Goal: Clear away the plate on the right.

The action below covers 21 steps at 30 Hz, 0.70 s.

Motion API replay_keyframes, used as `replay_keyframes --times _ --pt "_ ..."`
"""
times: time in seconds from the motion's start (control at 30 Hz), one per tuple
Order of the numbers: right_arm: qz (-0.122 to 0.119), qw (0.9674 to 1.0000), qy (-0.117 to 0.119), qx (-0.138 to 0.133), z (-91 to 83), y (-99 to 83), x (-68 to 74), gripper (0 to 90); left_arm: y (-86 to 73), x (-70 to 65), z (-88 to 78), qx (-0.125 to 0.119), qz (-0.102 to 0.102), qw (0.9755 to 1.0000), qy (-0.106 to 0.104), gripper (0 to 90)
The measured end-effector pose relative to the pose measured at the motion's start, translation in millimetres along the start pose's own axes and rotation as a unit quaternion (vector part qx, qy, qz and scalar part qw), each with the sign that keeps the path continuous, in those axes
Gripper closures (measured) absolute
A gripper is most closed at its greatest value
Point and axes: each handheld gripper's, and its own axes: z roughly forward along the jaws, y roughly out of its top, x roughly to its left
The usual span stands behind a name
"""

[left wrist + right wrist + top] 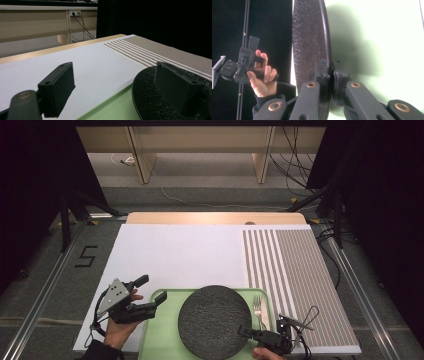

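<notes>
The right gripper (245, 330) has its jaws pinched on the rim of the dark round plate (214, 321), at about 4 o'clock on the plate. In the right gripper view the plate (309, 47) runs edge-on between the pads, so I'd guess the grip is there to lift or tilt it off the green tray (159, 332). The left gripper (152, 296) hangs at the tray's 10 o'clock corner, jaws spread wide with nothing between them, probably just waiting. A fork (258, 312) lies on the tray at the plate's 3 o'clock. The striped placemat (305, 285) sits further right on the white table (175, 252).
</notes>
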Motion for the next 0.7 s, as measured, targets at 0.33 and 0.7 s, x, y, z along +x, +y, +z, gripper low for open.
replay_keyframes --times 0.33,0.7 --pt "-0.001 0.9999 -0.006 0.013 3.8 -1.6 0.1 85.8 0.0 -0.1 0.0 0.000 0.000 1.0000 0.000 16.0" --pt "0.004 0.9995 -0.017 0.027 6.6 -1.8 -2.1 85.0 0.0 -0.2 0.0 0.000 0.001 1.0000 0.000 16.0"
